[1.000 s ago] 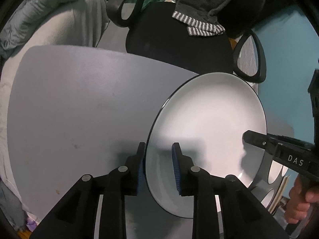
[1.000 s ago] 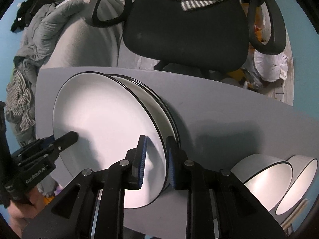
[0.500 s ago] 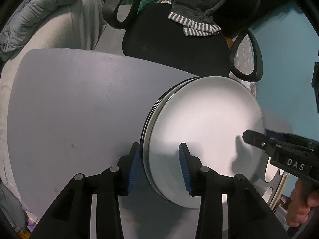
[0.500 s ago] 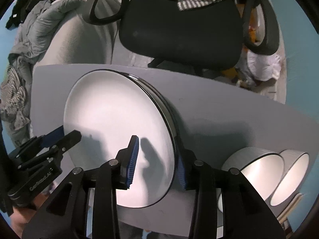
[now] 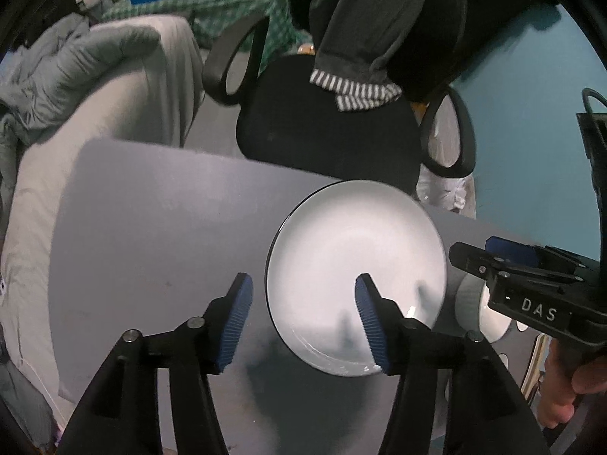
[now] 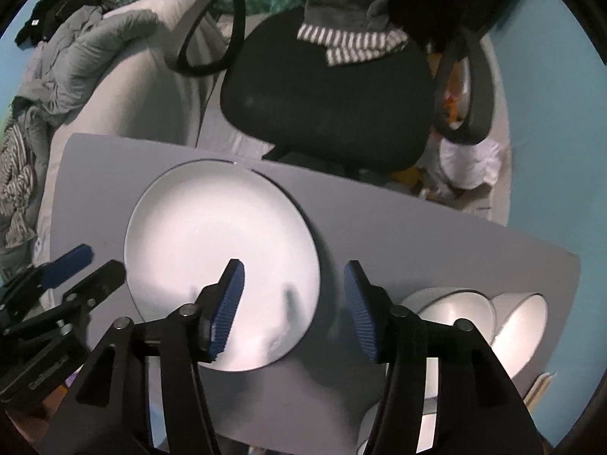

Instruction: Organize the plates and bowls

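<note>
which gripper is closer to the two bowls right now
Right. The right gripper hangs open between the plate stack and the bowls; the left gripper is open at the stack's far side.

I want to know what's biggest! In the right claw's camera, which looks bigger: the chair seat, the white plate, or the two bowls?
1. Black chair seat, largest, though it sits farther away.
2. White plate.
3. The two bowls: smallest, partly hidden by the right claw, and too alike to rank.
</note>
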`<state>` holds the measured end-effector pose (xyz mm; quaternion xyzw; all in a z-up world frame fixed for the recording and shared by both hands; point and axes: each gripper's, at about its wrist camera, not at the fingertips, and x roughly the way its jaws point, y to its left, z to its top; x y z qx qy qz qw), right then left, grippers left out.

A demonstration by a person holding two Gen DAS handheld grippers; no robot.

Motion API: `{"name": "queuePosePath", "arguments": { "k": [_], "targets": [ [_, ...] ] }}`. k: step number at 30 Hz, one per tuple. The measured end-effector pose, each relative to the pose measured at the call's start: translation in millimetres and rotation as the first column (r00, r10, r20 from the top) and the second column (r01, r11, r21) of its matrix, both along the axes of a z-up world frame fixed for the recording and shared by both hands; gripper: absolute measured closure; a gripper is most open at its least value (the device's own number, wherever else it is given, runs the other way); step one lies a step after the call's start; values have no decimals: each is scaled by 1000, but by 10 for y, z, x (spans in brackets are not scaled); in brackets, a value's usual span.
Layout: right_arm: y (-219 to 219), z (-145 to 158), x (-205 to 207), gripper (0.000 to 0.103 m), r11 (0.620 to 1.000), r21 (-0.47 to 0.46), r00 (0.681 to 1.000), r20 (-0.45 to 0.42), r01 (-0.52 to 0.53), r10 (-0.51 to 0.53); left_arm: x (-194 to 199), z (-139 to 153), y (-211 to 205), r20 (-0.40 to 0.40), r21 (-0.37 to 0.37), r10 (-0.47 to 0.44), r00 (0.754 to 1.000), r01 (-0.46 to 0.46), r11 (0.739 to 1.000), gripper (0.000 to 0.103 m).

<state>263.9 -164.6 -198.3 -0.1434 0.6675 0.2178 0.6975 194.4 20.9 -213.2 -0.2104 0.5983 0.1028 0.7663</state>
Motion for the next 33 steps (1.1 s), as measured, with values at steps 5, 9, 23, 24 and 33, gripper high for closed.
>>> {"name": "queuePosePath", "arguments": {
  "k": [5, 9, 23, 24, 33],
  "targets": [
    [-103, 279, -50, 40, 999, 24, 998, 63, 23, -25, -102, 343, -95, 77, 9, -37, 996, 36, 999, 38],
    [-224, 546, -76, 38, 997, 46, 991, 121, 58, -63, -136, 558, -180, 118, 34, -71, 990, 68, 997, 38],
    [-460, 1383, -387, 37, 987, 102, 949, 281, 121, -145, -403, 1229, -281, 236, 101, -159, 959, 139, 985, 29],
    [-473, 1445, -420, 37, 987, 107, 944, 293, 123, -150, -423, 1269, -277, 239, 108, -163, 957, 141, 984, 28],
    [-588, 1810, -661, 36, 978, 145, 911, 365, 150, -193, -681, 1546, -260, 272, 173, -199, 942, 156, 973, 22]
  ]
}}
